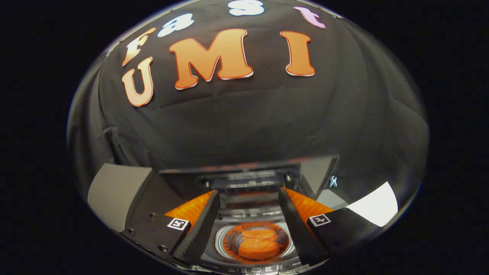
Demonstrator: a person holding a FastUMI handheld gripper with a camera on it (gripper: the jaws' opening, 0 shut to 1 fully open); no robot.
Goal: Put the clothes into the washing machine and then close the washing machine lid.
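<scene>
Nothing legible as a word or number on any object. Only two coded signs: a square black-and-white marker [178, 224] on the block at the base of one of the fingers, and a second marker [319, 220] of the same kind on the block at the base of the other, each a white square with a black pattern inside, not letters. Faint pale print [296, 264] on the dark front panel of the washing machine [221, 244], close under the drum opening, too small and blurred to make out. Fingers of the gripper [248, 191] spread wide apart above that opening, clamping nothing.
</scene>
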